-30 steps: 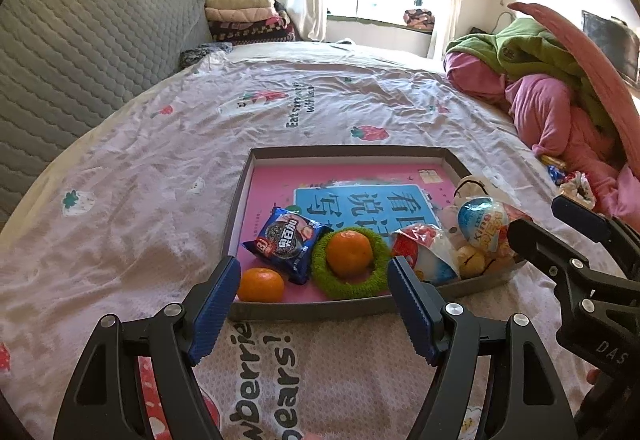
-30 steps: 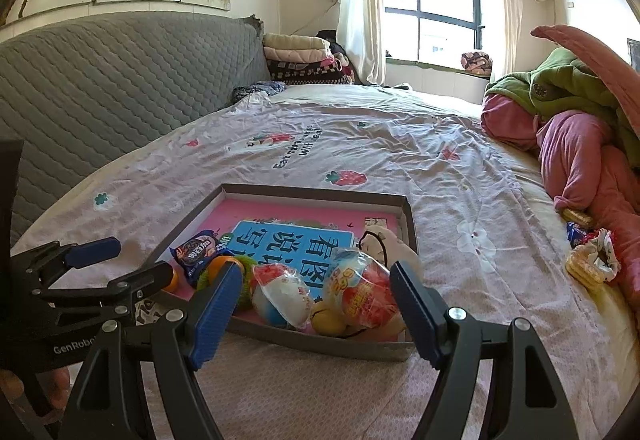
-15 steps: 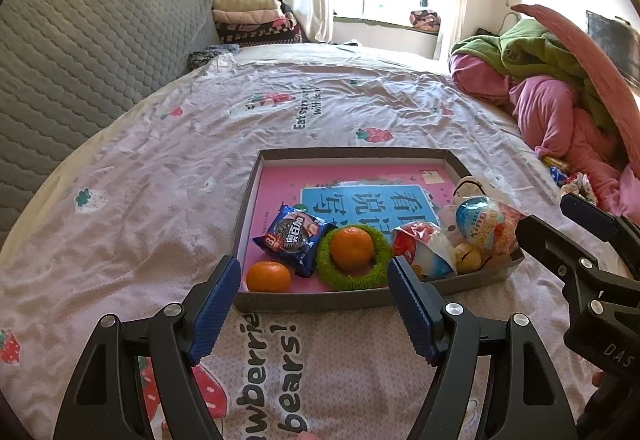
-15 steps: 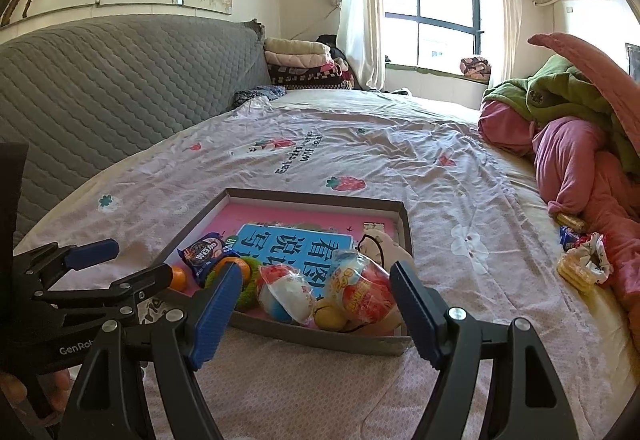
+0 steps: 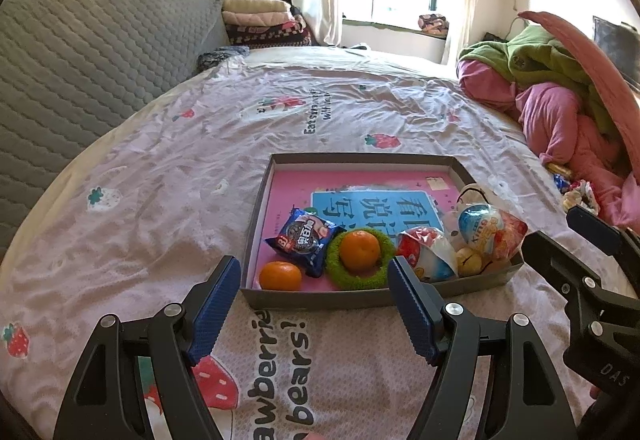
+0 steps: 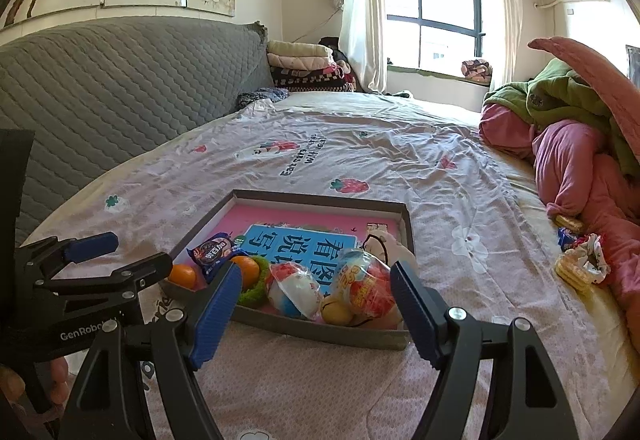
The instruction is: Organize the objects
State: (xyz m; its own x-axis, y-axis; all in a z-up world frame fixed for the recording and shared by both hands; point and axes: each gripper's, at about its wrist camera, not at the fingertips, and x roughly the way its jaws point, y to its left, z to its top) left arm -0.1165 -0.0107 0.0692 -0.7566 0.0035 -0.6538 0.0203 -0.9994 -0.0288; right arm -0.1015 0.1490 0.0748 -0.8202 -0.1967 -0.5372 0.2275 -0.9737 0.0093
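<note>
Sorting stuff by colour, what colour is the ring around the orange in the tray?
Green, a fuzzy ring; it shows best in the left wrist view.

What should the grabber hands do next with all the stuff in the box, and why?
Probably ease the open right gripper forward toward the foil-wrapped toy egg at the near edge of the shallow grey cardboard box. Both grippers hang empty over the bedsheet, and the egg sits right between its fingers.

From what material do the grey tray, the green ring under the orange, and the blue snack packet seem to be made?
The grey tray looks like matte cardboard: thin straight walls, folded corners. The green ring seems soft, fuzzy fabric or yarn, as its surface is shaggy. The blue snack packet appears to be glossy plastic film, crinkled and with a crimped edge. The orange is real fruit, probably.
</note>
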